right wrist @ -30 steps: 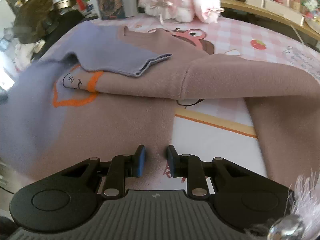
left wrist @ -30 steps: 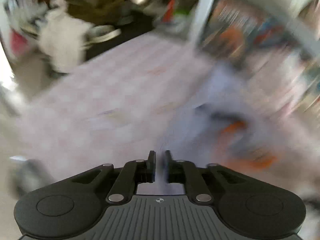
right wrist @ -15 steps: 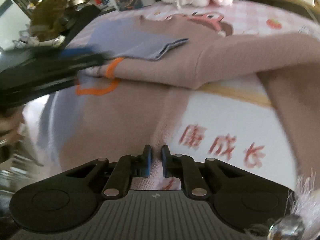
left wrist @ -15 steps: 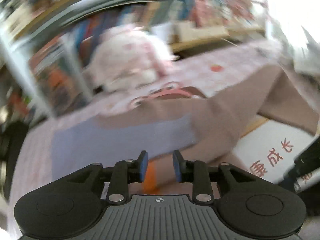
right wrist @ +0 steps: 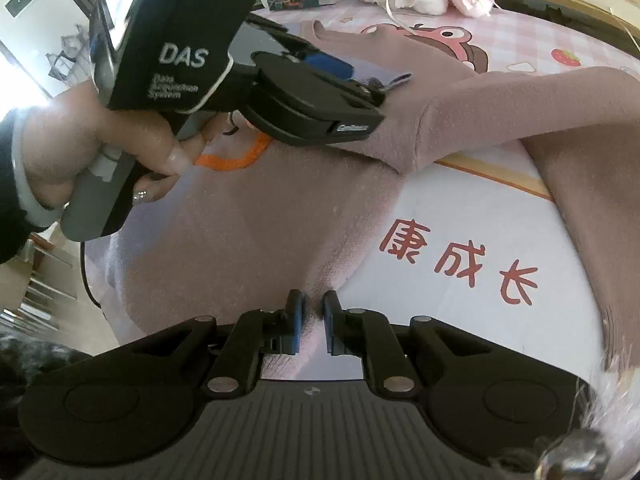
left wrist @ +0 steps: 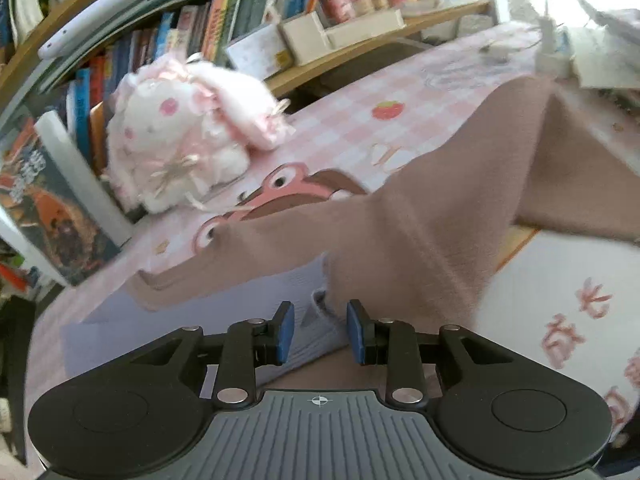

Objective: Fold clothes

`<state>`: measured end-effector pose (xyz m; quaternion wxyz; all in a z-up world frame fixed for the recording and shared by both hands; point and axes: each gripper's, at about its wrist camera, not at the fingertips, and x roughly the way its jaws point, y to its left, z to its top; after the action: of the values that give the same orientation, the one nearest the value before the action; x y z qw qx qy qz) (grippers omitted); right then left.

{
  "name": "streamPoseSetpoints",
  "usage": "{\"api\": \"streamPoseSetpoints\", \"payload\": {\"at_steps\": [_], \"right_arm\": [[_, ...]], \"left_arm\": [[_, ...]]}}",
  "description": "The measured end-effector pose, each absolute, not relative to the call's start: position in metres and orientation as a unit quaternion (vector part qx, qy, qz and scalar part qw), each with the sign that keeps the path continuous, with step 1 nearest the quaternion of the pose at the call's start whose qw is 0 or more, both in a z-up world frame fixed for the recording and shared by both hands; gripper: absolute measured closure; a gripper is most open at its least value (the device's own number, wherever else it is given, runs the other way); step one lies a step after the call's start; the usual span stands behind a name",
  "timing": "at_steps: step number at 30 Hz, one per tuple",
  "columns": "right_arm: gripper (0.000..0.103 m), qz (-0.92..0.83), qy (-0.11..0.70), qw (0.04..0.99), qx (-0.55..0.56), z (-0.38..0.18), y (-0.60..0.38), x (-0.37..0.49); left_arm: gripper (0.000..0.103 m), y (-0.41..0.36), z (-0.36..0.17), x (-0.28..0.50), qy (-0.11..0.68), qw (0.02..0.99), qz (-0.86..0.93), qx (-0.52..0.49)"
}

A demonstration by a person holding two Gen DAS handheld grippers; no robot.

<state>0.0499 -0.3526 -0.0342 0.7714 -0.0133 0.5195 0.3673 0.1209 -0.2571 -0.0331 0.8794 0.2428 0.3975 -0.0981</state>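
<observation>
Taking the orange outline stitched on the sweater's chest (right wrist: 230,160) as the marker: to its left the person's left hand (right wrist: 120,148) grips the handle of the left gripper (left wrist: 320,330), which reaches over and just past the stitching to the lavender cuff (left wrist: 316,308) of a sleeve already laid across the body. Its jaws are opening, the cuff lying between the blue pads (left wrist: 286,332) without being pinched. The mauve sweater (right wrist: 248,232) itself is spread on a pink checked cloth (left wrist: 360,120), the other sleeve (right wrist: 520,100) running away to the right of the stitching. Nearer than the stitching and a little right of it, the right gripper (right wrist: 312,322) is clamped on a raised pleat of the sweater's body near the hem, jaws almost together. To do this step well, I'd say the left should let the cuff drop flat and clear it without dragging, while the right holds its pinch steady so the body doesn't shift; then the far sleeve looks like the next to bring in. The plush toy (left wrist: 180,136) sits well beyond the stitching, out of the way.
</observation>
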Motion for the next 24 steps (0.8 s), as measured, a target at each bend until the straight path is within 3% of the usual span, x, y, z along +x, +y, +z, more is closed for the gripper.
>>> {"api": "streamPoseSetpoints", "payload": {"at_steps": [2, 7, 8, 9, 12, 20, 24], "right_arm": [[0.092, 0.364, 0.521, 0.772, -0.012, -0.034, -0.353, 0.049], [0.092, 0.347, 0.524, 0.778, 0.0, -0.035, -0.354, 0.044], [0.092, 0.342, 0.524, 0.78, 0.002, -0.035, -0.353, 0.043], [0.092, 0.337, 0.525, 0.781, 0.005, -0.035, -0.352, 0.042], [0.092, 0.318, 0.528, 0.788, 0.013, -0.033, -0.352, 0.04], [0.092, 0.257, 0.536, 0.803, 0.041, -0.03, -0.344, 0.036], [0.092, 0.224, 0.537, 0.811, 0.055, -0.027, -0.34, 0.031]], "left_arm": [[0.06, -0.26, -0.035, 0.114, 0.387, 0.88, -0.099, 0.258], [0.059, -0.262, -0.053, 0.111, 0.372, 0.865, -0.078, 0.328], [0.068, -0.262, -0.055, 0.11, 0.366, 0.863, -0.085, 0.336], [0.093, -0.261, -0.058, 0.111, 0.364, 0.862, -0.092, 0.341], [0.095, -0.24, -0.051, 0.119, 0.361, 0.881, -0.086, 0.295], [0.095, -0.051, 0.056, 0.13, 0.277, 0.956, 0.049, 0.082], [0.095, 0.062, 0.076, 0.122, 0.264, 0.95, 0.161, 0.046]]}}
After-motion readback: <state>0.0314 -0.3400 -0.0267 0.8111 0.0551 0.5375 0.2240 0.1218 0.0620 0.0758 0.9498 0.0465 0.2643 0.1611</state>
